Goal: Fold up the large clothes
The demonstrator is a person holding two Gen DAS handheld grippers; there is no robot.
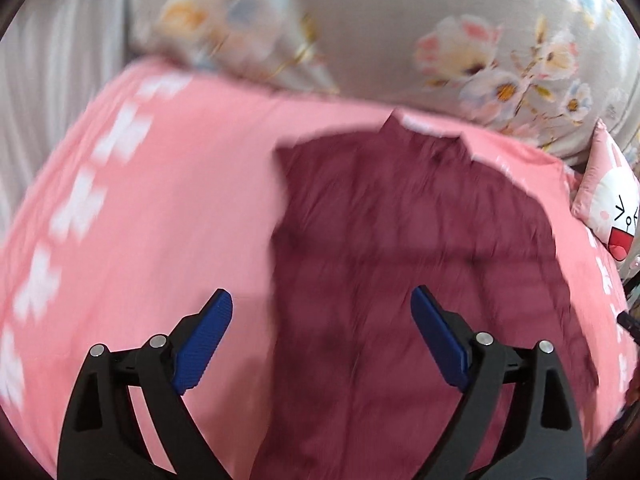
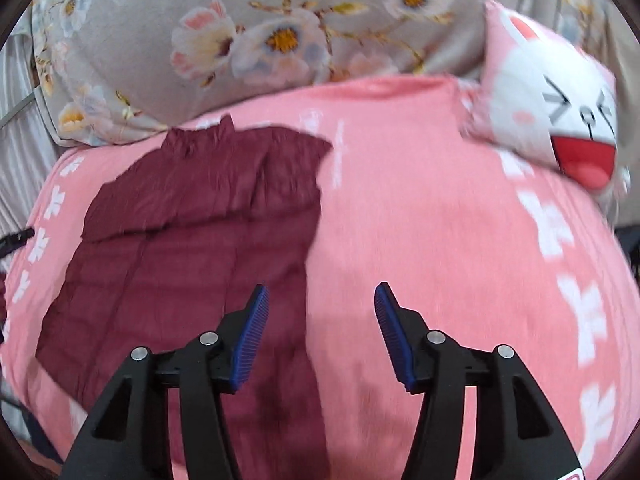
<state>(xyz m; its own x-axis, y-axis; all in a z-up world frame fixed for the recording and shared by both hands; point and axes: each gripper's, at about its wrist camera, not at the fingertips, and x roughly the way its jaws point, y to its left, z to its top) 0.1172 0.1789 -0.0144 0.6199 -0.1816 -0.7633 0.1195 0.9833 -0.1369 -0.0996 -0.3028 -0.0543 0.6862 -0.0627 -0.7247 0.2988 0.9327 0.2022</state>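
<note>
Maroon jacket flat on pink bedspread, floral pillow behind, both grippers' fingers wide, empty

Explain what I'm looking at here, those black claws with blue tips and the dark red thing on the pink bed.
Those claws are two hand-held grippers that a person carries, each with a camera looking along its fingers. One picture comes from the left hand-held gripper, the other from the right hand-held gripper. Both are open and hold nothing. A dark red jacket lies spread on a pink bedcover, collar away from the cameras. Behind it sit a flowered pillow and a pink rabbit cushion. The pictures are blurred.
</note>
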